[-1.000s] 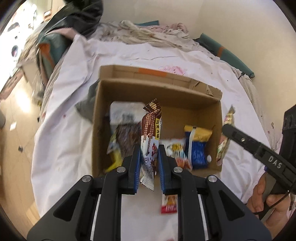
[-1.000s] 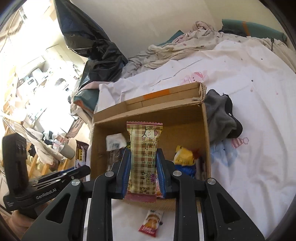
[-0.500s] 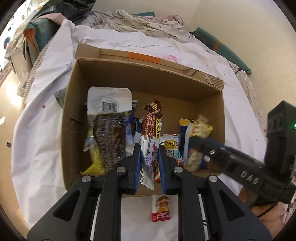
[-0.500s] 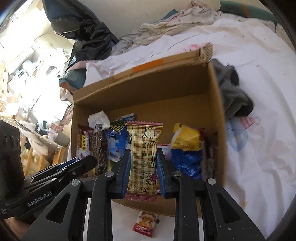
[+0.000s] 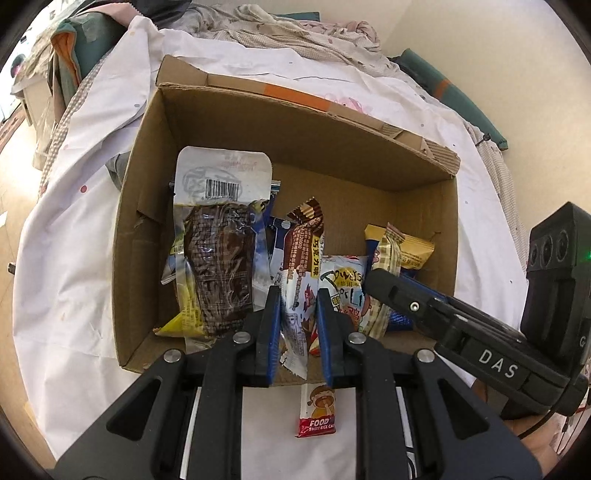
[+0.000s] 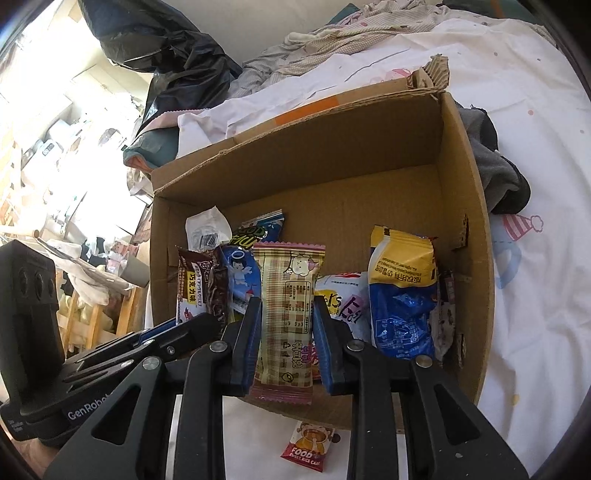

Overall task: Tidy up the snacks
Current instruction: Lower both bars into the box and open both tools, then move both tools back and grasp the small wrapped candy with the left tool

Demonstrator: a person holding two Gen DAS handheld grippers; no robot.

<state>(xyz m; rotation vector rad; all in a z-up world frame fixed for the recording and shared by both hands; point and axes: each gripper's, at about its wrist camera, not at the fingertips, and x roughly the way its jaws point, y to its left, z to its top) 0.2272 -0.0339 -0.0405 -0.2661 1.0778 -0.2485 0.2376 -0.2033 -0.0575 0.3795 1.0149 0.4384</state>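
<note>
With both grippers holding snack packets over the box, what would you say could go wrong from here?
1. The right gripper is opening around the plaid wafer packet, whose lower end hangs over the cardboard box's near wall; it may drop outside, beside the red rice cake packet on the sheet.
2. The left gripper, shut on the chocolate bar packet, sits close beside the right one; they could bump.
3. Upright packets already inside may topple.

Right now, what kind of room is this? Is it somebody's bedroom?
Probably a bedroom, yes. The brown cardboard box of snacks sits on a white bedsheet with small pink cartoon prints, and a heap of rumpled checked bedding lies behind it against the plain cream wall.
</note>
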